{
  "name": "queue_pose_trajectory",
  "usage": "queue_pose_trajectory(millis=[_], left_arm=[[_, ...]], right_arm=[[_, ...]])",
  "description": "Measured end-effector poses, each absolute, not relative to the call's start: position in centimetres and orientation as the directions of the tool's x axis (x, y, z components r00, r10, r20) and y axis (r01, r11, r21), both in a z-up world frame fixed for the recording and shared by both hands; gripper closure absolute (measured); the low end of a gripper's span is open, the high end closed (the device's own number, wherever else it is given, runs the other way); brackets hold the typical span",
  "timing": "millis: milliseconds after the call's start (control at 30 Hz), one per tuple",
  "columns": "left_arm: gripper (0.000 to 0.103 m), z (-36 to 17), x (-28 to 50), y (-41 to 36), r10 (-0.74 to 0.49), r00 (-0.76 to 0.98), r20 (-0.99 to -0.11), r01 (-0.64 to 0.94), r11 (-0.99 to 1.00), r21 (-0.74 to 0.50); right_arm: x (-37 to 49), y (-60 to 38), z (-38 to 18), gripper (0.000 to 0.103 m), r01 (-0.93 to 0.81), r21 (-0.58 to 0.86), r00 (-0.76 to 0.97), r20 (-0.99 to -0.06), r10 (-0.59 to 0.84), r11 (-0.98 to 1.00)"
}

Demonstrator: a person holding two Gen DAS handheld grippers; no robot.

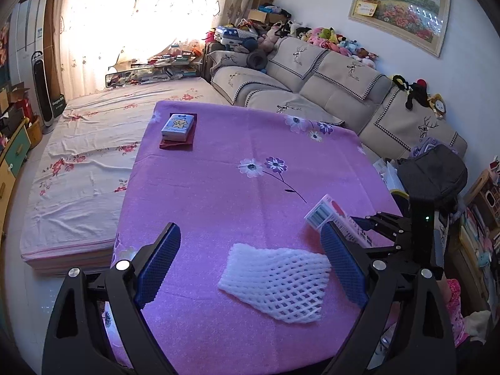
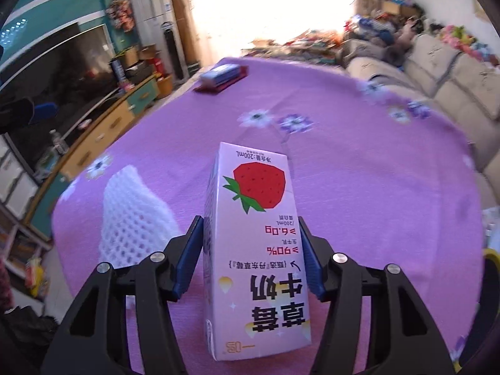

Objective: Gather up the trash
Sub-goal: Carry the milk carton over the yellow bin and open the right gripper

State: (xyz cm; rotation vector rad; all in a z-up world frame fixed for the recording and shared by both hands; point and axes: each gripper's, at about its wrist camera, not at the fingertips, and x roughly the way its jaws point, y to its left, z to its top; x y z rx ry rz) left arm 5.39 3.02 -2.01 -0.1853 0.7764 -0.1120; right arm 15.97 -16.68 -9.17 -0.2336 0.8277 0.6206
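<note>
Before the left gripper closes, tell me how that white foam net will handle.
The white foam net lies flat and limp on the purple cloth, so it probably flops and squashes. Its open mesh suggests it is very light. The left gripper may snag the cloth.

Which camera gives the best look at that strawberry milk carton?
The right wrist view: the strawberry milk carton fills the middle, its printed front readable, between the right gripper's fingers. The left wrist view shows only its barcode end, partly hidden.
</note>
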Motion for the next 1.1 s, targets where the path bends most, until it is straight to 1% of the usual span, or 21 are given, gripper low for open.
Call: queue_pose_trajectory(millis=[67,133,233,333,467,600,767,933,1100], left_arm=[[0.013,-2.3,5.9,2.2,-0.179,0.698,-0.694,0.049,0.978,-0.202],[0.013,-2.4,6.3,1.5,-0.187,0.691,-0.698,0.065,0.978,-0.198],[0.013,-2.4,6.7,0.2,-0.197,0.686,-0.701,0.086,0.978,-0.19],[0.013,-2.5,7.1,-0.6,-0.202,0.682,-0.703,0.098,0.978,-0.186],[0.013,-2.9,7.6,-1.7,-0.204,0.669,-0.715,0.111,0.978,-0.175],[0.013,-3.5,8.0,-2.3,-0.208,0.653,-0.728,0.121,0.978,-0.171],[0.013,-3.9,8.3,-3.0,-0.208,0.642,-0.738,0.132,0.978,-0.161],[0.013,-3.9,8.6,-3.2,-0.204,0.637,-0.743,0.135,0.979,-0.153],[0.013,-4.0,8.7,-3.3,-0.201,0.634,-0.747,0.136,0.98,-0.148]], right_arm=[[15.9,-18.0,-8.5,0.048,-0.565,0.025,0.549,-0.735,0.398,0.825],[16.4,-19.8,-8.1,0.048,-0.507,-0.015,0.597,-0.727,0.339,0.862],[17.2,-23.1,-8.0,0.048,-0.426,-0.015,0.631,-0.722,0.286,0.904],[18.1,-27.2,-7.8,0.048,-0.325,-0.032,0.671,-0.712,0.206,0.945],[19.2,-33.8,-7.9,0.048,-0.148,-0.047,0.702,-0.709,0.071,0.988],[20.2,-40.5,-8.7,0.048,0.042,-0.074,0.691,-0.718,-0.083,0.996],[21.1,-46.7,-10.4,0.048,0.194,-0.09,0.642,-0.741,-0.196,0.977],[22.3,-50.2,-12.5,0.048,0.27,-0.107,0.59,-0.767,-0.252,0.957],[23.1,-51.9,-14.3,0.047,0.3,-0.111,0.553,-0.789,-0.268,0.947]])
